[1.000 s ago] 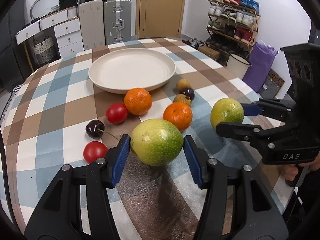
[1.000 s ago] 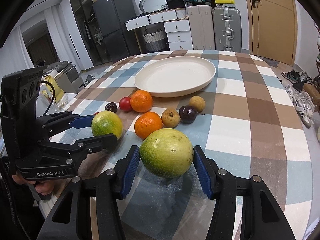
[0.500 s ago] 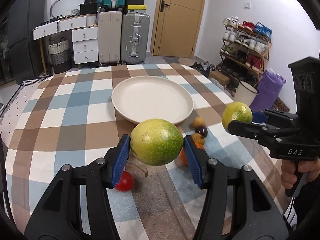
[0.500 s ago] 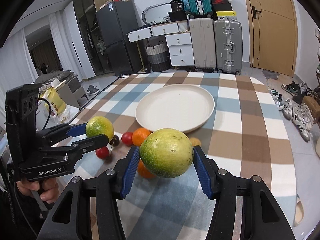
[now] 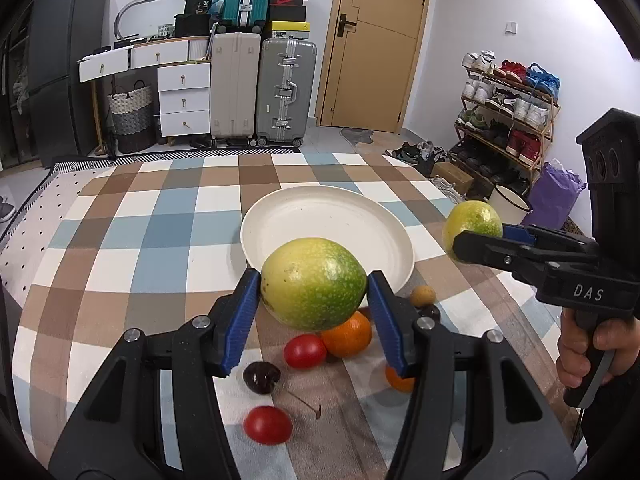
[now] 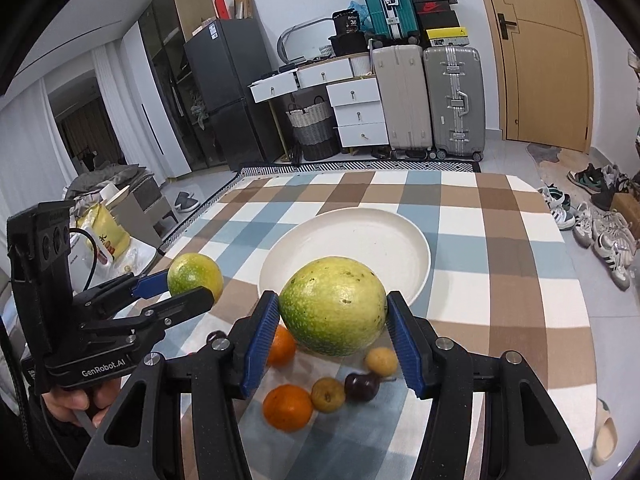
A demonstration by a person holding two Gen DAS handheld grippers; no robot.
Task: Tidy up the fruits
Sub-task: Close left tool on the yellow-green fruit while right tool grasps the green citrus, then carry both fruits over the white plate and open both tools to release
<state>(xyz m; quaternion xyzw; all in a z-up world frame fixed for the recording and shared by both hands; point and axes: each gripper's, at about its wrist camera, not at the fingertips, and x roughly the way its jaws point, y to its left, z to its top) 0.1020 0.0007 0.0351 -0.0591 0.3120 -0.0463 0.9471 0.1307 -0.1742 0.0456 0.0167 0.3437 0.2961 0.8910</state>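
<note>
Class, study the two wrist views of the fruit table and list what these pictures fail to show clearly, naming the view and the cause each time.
1. Left wrist view: a second orange is mostly hidden behind the left gripper finger.
2. Left wrist view: the near red cherry tomato is motion-blurred.
3. Right wrist view: the dark cherry is largely covered by the right gripper.
4. Both views: the white round plate's near rim sits behind the held green-yellow fruits.

White walls, a wooden door (image 5: 374,44), suitcases (image 5: 262,90), white drawers (image 5: 184,96) and a shoe rack (image 5: 508,108).
</note>
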